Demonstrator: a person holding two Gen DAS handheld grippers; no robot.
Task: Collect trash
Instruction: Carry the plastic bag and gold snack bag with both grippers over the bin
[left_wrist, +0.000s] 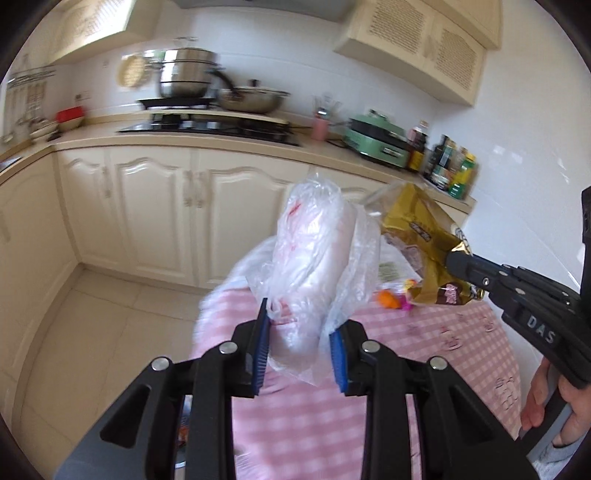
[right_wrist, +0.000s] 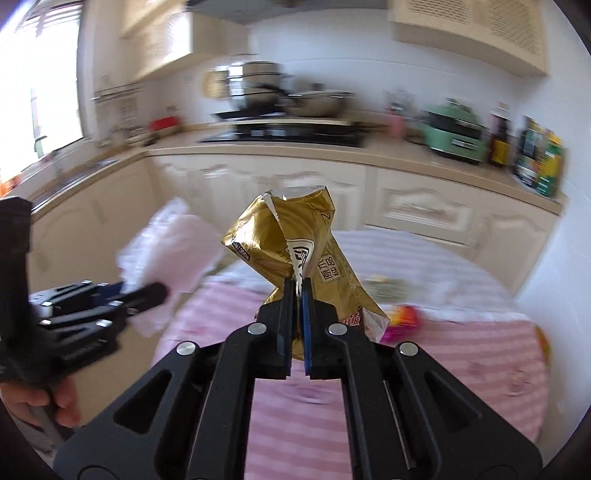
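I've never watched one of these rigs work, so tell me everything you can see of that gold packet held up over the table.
The gold packet is a crumpled, shiny foil-like snack bag, torn open along its top edge, with a silvery lining showing there. It carries dark printed labels with characters and a pink patch near its lower end. It stands roughly upright in the air above the pink checked tablecloth, touching nothing but the right gripper, whose blue-padded jaws are shut on its twisted middle.

"DAS" stands on the right gripper (left_wrist: 456, 264).
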